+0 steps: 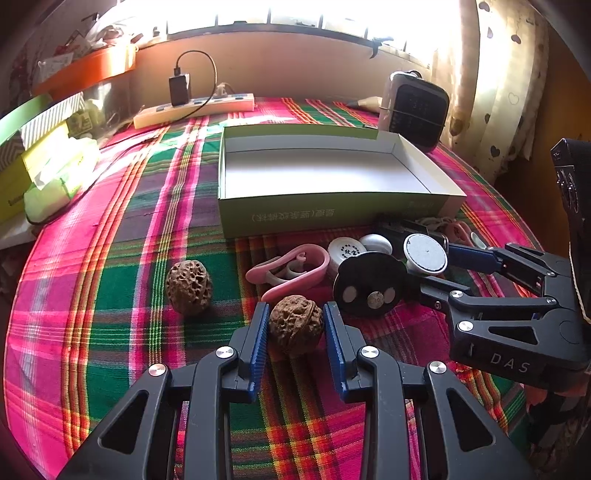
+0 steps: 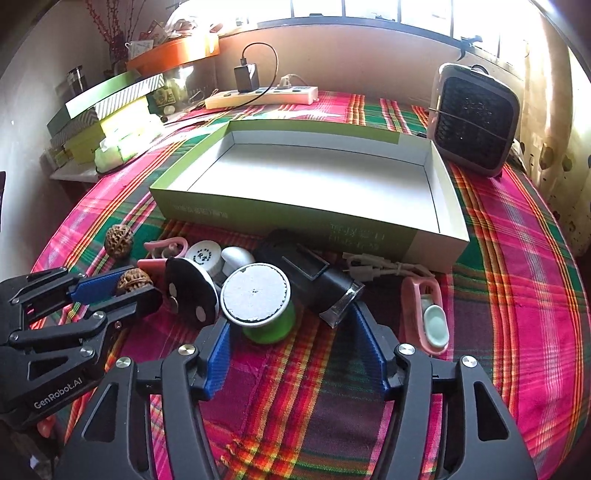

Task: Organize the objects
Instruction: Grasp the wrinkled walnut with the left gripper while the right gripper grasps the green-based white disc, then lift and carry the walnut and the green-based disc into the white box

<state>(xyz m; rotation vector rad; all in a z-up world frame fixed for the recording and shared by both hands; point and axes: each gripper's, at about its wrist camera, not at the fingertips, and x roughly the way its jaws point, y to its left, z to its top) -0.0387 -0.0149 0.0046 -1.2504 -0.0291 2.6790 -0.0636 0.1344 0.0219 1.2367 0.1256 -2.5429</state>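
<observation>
The left gripper has its jaws closed on a walnut resting on the surface; hard, light, round, likely to roll, best held across its middle. The right gripper jaws stand partly open around a green spool, pads apparently clear.

blown-out window glare — fisheye-bent, dark-vignetted edges
</observation>
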